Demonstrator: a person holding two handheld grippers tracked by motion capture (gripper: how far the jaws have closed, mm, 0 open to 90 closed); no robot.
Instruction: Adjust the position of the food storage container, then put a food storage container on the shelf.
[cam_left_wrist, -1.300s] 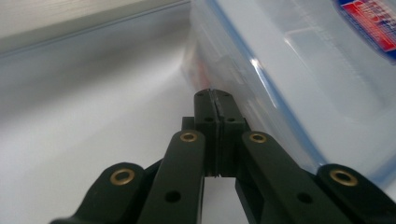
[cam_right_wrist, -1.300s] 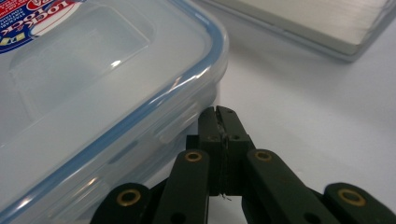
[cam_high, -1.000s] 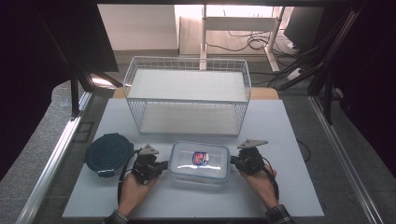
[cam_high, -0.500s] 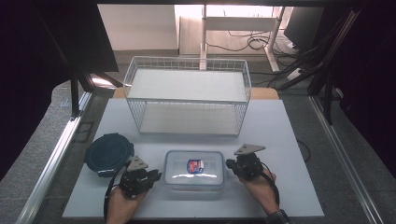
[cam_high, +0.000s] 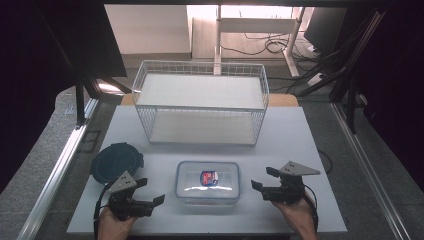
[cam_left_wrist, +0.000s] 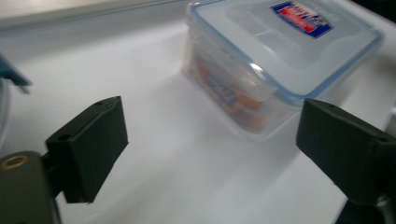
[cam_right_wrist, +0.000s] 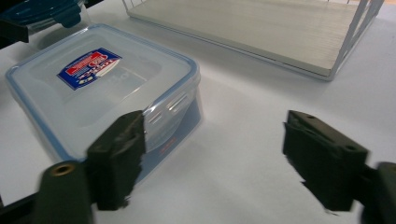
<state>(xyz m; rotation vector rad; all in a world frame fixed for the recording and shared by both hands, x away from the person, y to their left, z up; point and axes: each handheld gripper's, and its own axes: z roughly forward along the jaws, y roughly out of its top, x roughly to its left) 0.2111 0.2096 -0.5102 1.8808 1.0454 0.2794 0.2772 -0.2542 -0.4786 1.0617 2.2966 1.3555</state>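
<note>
A clear plastic box (cam_high: 207, 182) with a blue-rimmed lid and a red and blue label sits on the white table near the front edge. My left gripper (cam_high: 151, 191) hovers a little to the left of it. Its jaws have just been opening and nothing is between them. My right gripper (cam_high: 264, 179) is off the box's right side, its jaws also just opened and empty. In the left gripper view the box (cam_left_wrist: 280, 51) lies ahead of the left gripper (cam_left_wrist: 215, 149). In the right gripper view the box (cam_right_wrist: 93, 88) lies ahead and left of the right gripper (cam_right_wrist: 219, 158).
A white wire basket (cam_high: 200, 100) with a pale floor stands at the back of the table (cam_high: 300, 135), and its corner (cam_right_wrist: 261, 28) is in the right gripper view. A dark blue round container (cam_high: 116, 161) sits at the front left, behind my left hand.
The box came toward the front edge with both grippers at its sides. Both grippers have since let go, opened and drawn apart sideways, leaving the box on the table.
</note>
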